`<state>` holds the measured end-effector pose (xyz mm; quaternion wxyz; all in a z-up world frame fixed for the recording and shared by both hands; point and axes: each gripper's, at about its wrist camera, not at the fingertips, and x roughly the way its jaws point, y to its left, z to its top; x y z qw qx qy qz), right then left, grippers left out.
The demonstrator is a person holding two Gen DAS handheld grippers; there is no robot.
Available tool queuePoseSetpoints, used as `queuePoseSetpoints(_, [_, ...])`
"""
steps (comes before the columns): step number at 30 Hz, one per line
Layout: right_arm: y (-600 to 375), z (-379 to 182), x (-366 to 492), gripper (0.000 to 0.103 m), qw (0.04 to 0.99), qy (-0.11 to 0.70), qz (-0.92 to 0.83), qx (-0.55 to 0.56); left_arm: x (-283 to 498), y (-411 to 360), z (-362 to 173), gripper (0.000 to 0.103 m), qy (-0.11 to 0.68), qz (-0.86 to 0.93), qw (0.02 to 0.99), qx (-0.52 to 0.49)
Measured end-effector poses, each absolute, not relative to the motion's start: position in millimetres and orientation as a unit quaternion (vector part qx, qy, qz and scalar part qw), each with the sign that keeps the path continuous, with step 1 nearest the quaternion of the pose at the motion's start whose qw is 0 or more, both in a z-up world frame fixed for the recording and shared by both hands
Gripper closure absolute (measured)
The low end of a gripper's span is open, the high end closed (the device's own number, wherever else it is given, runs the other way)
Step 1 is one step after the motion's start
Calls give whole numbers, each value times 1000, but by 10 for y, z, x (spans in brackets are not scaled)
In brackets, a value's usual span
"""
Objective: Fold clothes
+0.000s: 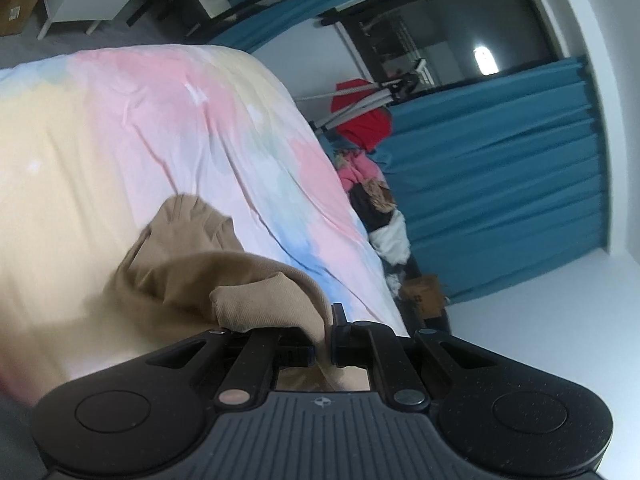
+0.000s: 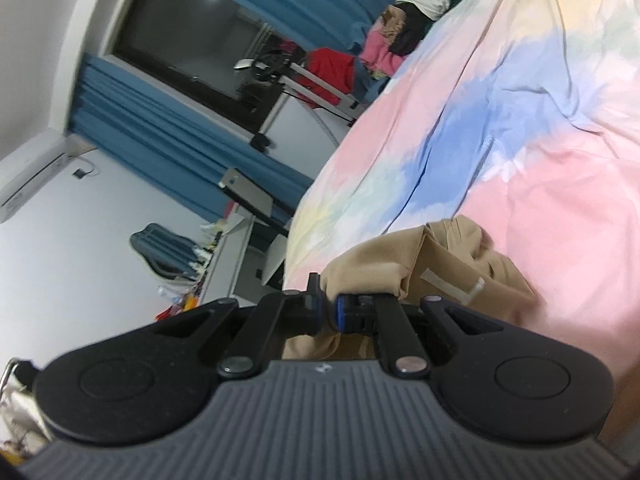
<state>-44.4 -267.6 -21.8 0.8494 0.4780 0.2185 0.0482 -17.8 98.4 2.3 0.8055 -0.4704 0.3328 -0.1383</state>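
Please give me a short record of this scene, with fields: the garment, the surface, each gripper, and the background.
garment: tan garment, bunched, partly lifted off the bed
surface: bed cover in pastel pink, yellow and blue
left gripper: shut on the tan garment
right gripper: shut on the tan garment
background: blue curtains, dark window, pile of clothes beside the bed
fold status: not yet folded

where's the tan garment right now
The tan garment is pinched in both the left hand-held gripper and right hand-held gripper, bunched low in both wrist views over the pastel bedsheet.
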Motion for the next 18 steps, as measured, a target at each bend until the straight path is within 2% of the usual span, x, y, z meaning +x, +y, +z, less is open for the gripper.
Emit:
queuePoseSetpoints(5, [-2682, -465, 237, 92, 837, 250, 15, 486, 523, 903, -193, 94, 358, -111, 812, -448])
queuePoseSetpoints(10, [-2700, -973, 828, 92, 822, 291, -19, 489, 1177, 804, -691, 93, 385, -107, 821, -407])
queuePoseSetpoints(14, [-2770, -1349, 1088, 92, 811, 329, -34, 483, 1507, 747, -1034, 93, 403, -121, 826, -374])
queuePoseSetpoints(18, [-2789, -1454, 1197, 92, 814, 340, -30, 469, 1661, 706, -1158, 91, 406, -134, 835, -347])
